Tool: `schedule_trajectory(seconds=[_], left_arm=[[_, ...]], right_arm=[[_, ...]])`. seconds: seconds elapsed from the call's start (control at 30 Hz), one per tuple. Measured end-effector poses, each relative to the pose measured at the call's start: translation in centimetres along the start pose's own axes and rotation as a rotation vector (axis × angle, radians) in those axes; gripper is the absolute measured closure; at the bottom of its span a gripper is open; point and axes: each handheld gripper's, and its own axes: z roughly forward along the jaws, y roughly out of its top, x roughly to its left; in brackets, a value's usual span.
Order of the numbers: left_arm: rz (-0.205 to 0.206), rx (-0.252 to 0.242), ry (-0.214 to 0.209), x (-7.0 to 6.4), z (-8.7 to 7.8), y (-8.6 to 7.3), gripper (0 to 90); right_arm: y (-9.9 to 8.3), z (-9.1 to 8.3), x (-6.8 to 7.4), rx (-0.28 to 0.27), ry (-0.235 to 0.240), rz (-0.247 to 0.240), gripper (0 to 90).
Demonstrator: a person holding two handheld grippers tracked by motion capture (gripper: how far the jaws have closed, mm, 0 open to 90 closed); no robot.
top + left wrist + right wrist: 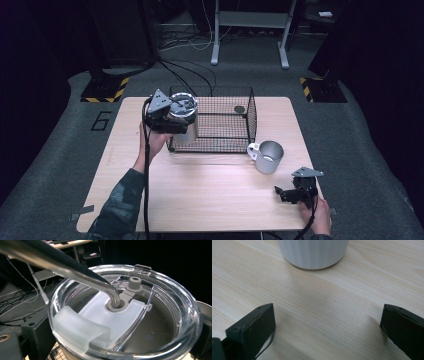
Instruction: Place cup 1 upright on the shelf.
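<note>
The steel tumbler (pixel 186 120) with its clear lid (pixel 125 312) and bent metal straw (pixel 75 267) is held up at the near-left corner of the wire basket (pixel 220 145), level with the basket's rim and apparently clear of the tabletop (pixel 200 195). The left claw (pixel 172 122) is closed on the tumbler; in the left gripper view the lid sits right in front of the camera, seated all round, with the straw passing through its grey grommet, and a black jaw shows at each side of the cup. Whether the tumbler is going into the basket or coming out cannot be told, though it looks partway through a move at the basket's edge. The grey mug (pixel 267 156) stands on the tabletop just outside the basket's near-right corner, untouched. The right claw (pixel 286 192) rests low on the tabletop, nearer the person than the mug, its jaws spread wide and empty, pointed at the mug's base (pixel 313 252). A small dark disc (pixel 239 109) lies on the basket floor near its far-right corner. The mug likely remains to be handled.
</note>
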Motion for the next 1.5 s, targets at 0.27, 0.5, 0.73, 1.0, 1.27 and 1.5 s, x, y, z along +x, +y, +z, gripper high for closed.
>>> schedule_trajectory(seconds=[0.27, 0.5, 0.73, 1.0, 1.27, 1.5], left_arm=[[-0.009, 0.004, 0.03, 0.9, 1.1, 0.5, 4.1], [-0.015, 0.008, 0.051, 1.6, 2.4, 0.7, 4.1], [-0.048, 0.012, 0.058, 2.0, 3.7, 0.7, 4.1], [-0.027, 0.038, 0.076, 2.1, 5.1, 0.2, 4.1], [-0.062, 0.042, 0.113, 2.7, 6.7, -0.8, 4.1], [-0.067, 0.07, 0.109, 2.6, 7.7, -1.9, 4.1]], right_arm=[[0.0, 0.0, 0.0, 0.005, 0.002, -0.001, 0.0], [0.0, 0.0, 0.0, 0.005, 0.002, -0.001, 0.0], [0.0, 0.0, 0.0, 0.005, 0.002, 0.0, 0.0], [0.0, 0.0, 0.0, 0.005, 0.002, -0.001, 0.0], [0.0, 0.0, 0.0, 0.007, 0.002, 0.001, 0.0], [0.0, 0.0, 0.0, 0.005, 0.001, -0.001, 0.0]])
